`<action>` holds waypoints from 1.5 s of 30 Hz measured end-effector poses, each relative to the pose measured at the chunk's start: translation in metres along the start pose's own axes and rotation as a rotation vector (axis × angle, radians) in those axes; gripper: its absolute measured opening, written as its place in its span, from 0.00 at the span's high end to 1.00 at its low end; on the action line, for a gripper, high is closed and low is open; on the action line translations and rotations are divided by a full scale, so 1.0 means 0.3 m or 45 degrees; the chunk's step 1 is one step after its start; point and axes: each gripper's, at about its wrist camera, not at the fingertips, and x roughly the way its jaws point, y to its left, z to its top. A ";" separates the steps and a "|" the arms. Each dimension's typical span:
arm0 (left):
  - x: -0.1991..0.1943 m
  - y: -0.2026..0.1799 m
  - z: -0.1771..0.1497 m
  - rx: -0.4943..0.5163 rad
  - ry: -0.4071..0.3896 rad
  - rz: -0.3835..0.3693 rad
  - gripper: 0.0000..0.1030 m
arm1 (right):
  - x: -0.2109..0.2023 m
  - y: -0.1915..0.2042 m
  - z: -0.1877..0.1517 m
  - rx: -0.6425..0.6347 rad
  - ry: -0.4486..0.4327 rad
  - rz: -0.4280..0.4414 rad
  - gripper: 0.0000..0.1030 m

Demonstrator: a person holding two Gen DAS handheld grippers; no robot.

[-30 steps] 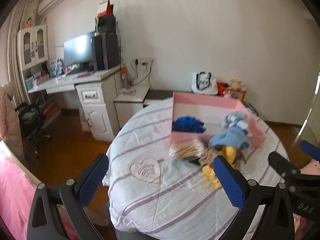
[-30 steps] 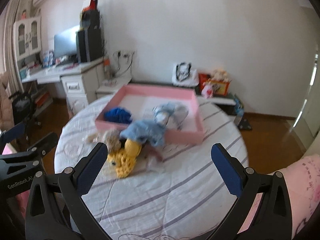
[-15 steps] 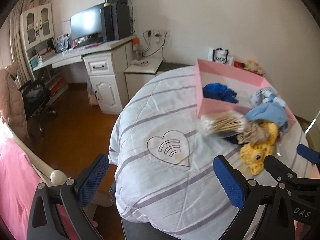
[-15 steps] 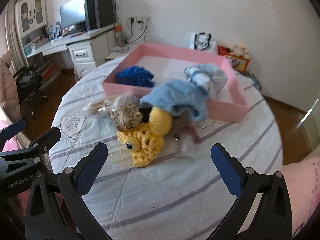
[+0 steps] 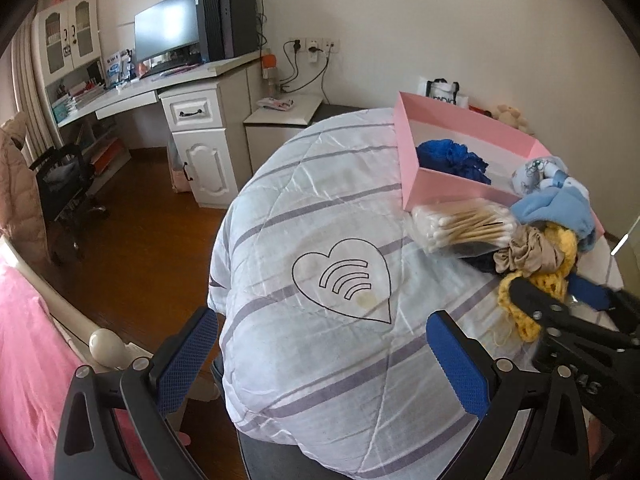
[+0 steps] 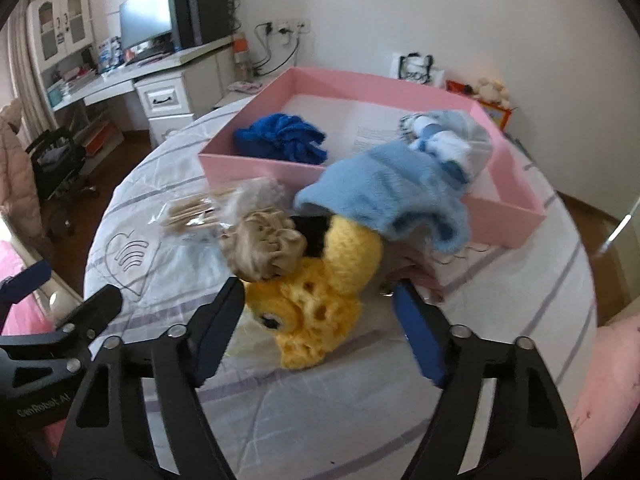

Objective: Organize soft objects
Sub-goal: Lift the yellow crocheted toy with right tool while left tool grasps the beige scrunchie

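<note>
Two grippers in play, both with jaws spread and nothing between them. The right gripper (image 6: 320, 320) sits low centre of the right wrist view, its blue pads flanking the near end of the yellow crochet toy (image 6: 320, 300), apparently not yet touching it. The left gripper (image 5: 320, 364) hangs at the bottom of the left wrist view over bare striped quilt (image 5: 320, 208), well apart from the pile.

Yellow crochet toy: lies on the quilt, mid-frame, just in front of the pink tray (image 6: 516, 216). Judged light, limp and compressible; open stitch should give the pads good bite. Best hold looks to be across the bulky knitted body near the eye, not a loose edge, which would stretch and dangle.

Beige scrunchie (image 6: 264, 244): rests on the toy's upper left side, touching it. Very light, may ride along or drop off when the toy lifts.

Light blue fleece piece (image 6: 396, 196): draped over the tray's near wall, overlapping the toy's far end. Floppy; could drag.

Bag of cotton swabs (image 5: 464, 226): centre right in the left view, against the tray's corner. Slippery film, not soft goods.

Dark blue knit (image 6: 280, 140): already inside the tray, upper centre.
</note>
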 end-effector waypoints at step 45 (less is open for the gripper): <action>0.080 -0.336 0.028 0.148 0.127 -0.169 0.00 | -0.093 -0.467 -0.126 0.352 0.025 -0.038 0.43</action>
